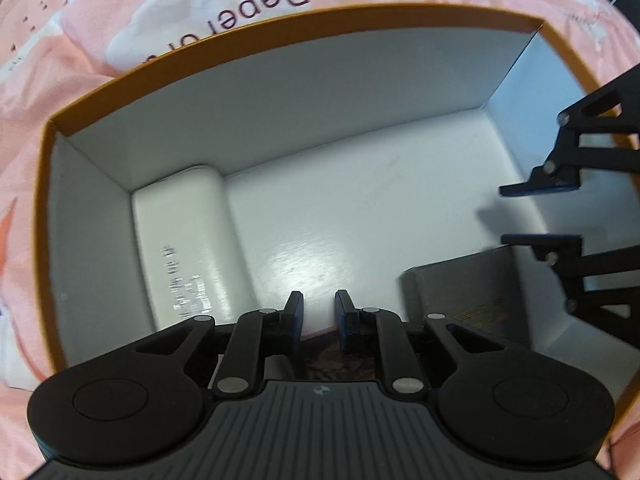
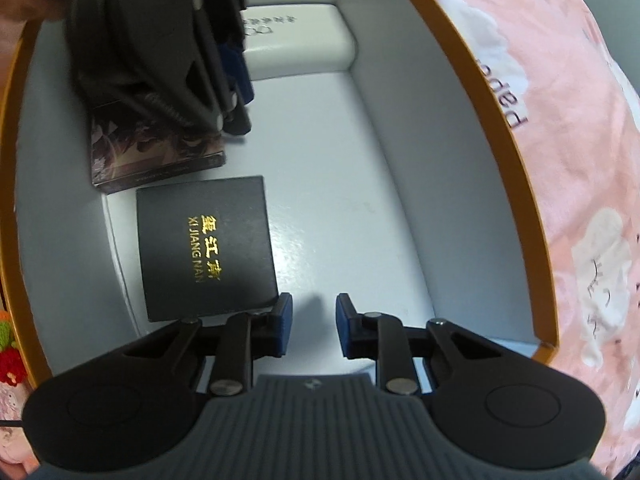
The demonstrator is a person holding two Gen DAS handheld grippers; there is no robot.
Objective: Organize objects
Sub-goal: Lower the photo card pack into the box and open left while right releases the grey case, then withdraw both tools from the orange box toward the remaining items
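A pink fleece blanket (image 1: 168, 12) with white cloud prints and dark lettering lay under everything, soft and rumpled; whether a bed or something else carried it could not be told. On it sat an open cardboard box (image 1: 280, 28), orange on the rim and glossy white inside, filling most of both views.

A white rounded case (image 1: 188, 240) with small printed characters lay along the box's left wall in the left wrist view. In the right wrist view a matte black square box (image 2: 208, 248) with gold lettering lay flat at centre left of the floor, and just above it, a narrow gap between them, a dark floral box (image 2: 156, 160) with a shiny printed lid.

The left gripper (image 1: 319, 316), black with blue pads, hung low over the floral box, its fingers a little apart with nothing between them. The right gripper (image 2: 314, 328) stood at the bottom of its frame, fingers also slightly apart and empty, the left one just beside the black box's lower corner.

At the lower left edge of the right view showed a bit of red and green yarn (image 2: 8, 344).
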